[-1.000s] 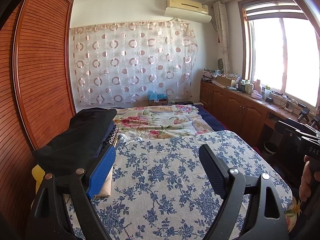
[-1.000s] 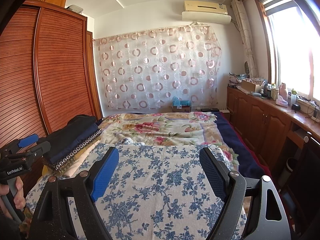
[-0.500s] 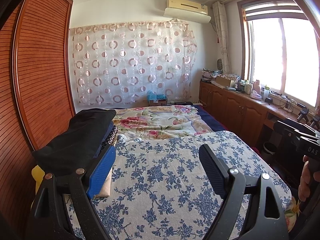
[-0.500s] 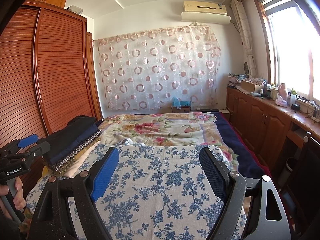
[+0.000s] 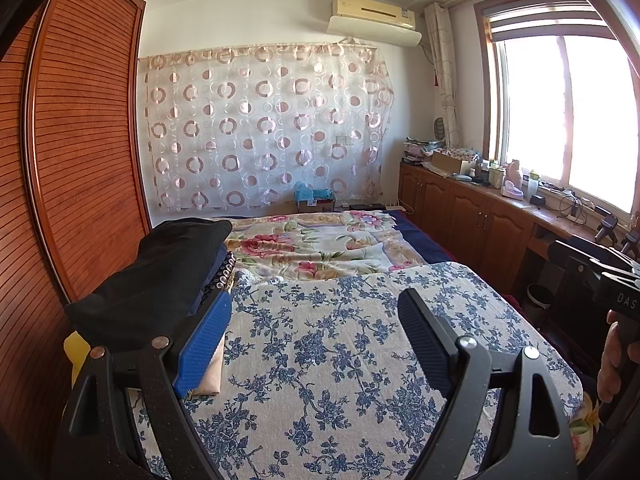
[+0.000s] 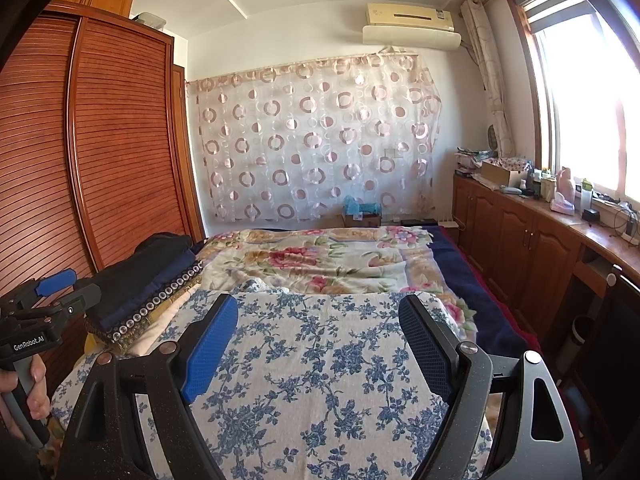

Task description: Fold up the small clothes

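We hold both hand-held grippers, left (image 5: 314, 344) and right (image 6: 318, 344), spread wide and empty above the bed (image 6: 320, 380). A folded stack (image 6: 148, 280) sits at its left edge; no loose garment shows, so it fits either waiting for one or finishing.

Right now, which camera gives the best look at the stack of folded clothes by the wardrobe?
The right wrist view: the stack of folded clothes shows its separate layers edge-on. In the left wrist view the stack shows mostly its black top piece, partly hidden behind a blue finger pad.
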